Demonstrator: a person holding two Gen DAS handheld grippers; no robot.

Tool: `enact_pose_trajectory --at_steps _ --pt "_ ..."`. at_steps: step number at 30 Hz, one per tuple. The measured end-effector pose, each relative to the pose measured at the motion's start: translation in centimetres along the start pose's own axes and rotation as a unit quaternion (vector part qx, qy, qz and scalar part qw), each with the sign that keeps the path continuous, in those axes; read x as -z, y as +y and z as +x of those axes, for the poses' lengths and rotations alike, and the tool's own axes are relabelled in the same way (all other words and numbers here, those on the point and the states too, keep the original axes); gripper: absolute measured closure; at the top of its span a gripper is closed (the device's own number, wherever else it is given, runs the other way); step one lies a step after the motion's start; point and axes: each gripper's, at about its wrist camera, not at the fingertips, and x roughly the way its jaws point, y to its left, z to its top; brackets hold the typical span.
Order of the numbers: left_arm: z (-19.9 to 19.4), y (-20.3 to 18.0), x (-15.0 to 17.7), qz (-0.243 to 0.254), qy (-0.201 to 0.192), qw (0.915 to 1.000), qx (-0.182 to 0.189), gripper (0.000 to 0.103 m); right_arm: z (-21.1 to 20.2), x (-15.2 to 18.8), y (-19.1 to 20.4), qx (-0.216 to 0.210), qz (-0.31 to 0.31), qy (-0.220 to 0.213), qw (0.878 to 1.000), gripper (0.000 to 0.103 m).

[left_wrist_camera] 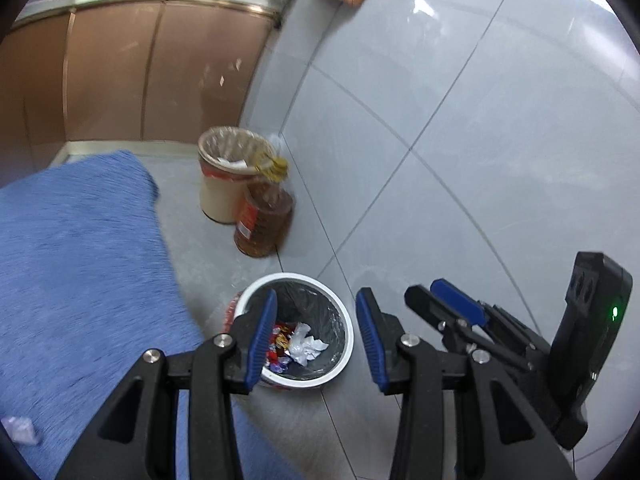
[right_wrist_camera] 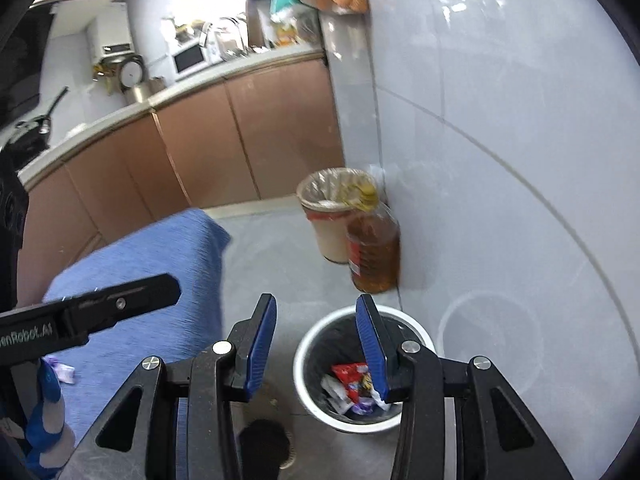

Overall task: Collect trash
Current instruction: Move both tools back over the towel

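A small white bin (left_wrist_camera: 344,344) with a black liner stands on the floor and holds crumpled white paper (left_wrist_camera: 306,345) and red wrappers (left_wrist_camera: 280,340). It also shows in the right wrist view (right_wrist_camera: 308,344), with red wrappers (right_wrist_camera: 350,376) inside. My left gripper (left_wrist_camera: 316,340) is open and empty above the bin. My right gripper (right_wrist_camera: 316,350) is open and empty just left of the bin's mouth; it also shows in the left wrist view (left_wrist_camera: 452,308). A small pale wrapper (left_wrist_camera: 20,430) lies on the blue cloth (left_wrist_camera: 80,260), and shows in the right wrist view (right_wrist_camera: 64,372).
A beige bin (left_wrist_camera: 224,184) with a clear liner stands against the tiled wall (left_wrist_camera: 480,100), with a large oil bottle (left_wrist_camera: 262,220) beside it. Brown kitchen cabinets (left_wrist_camera: 140,72) lie behind. The blue-covered surface (right_wrist_camera: 140,280) fills the left. A floor drain (right_wrist_camera: 266,440) sits below my right gripper.
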Motion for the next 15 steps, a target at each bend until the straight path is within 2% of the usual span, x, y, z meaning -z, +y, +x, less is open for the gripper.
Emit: enact_pose_trajectory --at_steps 5,15 --pt "-6.1 1.6 1.5 -0.007 -0.040 0.9989 -0.023 0.064 -2.5 -1.1 3.4 -0.030 -0.024 -0.026 0.999 0.062" --pt "-18.1 6.5 7.4 -0.014 -0.098 0.9891 -0.109 0.064 -6.8 -1.0 10.6 -0.095 -0.087 -0.051 0.990 0.062"
